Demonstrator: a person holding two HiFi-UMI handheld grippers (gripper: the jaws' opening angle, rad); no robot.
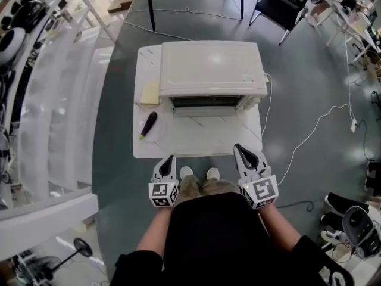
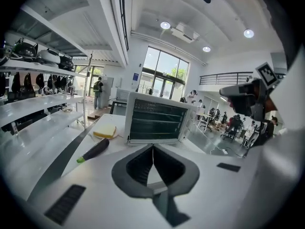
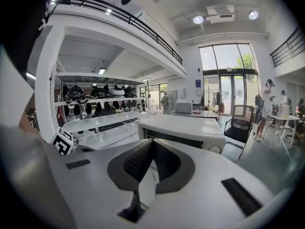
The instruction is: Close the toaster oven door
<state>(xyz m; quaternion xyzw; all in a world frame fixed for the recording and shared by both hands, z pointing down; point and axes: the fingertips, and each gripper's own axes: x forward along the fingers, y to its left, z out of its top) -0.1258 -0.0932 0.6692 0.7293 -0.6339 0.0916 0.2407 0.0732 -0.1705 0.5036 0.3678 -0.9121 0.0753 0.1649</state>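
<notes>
Though toaster oven [image 1: 212,67] looks cream, its front's dark.

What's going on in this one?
A person stands at a small white table facing a toaster oven, a gripper in each hand. The left gripper and right gripper are held short of the table's near edge, jaws shut on nothing. The oven door looks upright and closed.

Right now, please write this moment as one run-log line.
left tongs: shut, empty | right tongs: shut, empty | toaster oven: door looks shut, untouched
</notes>
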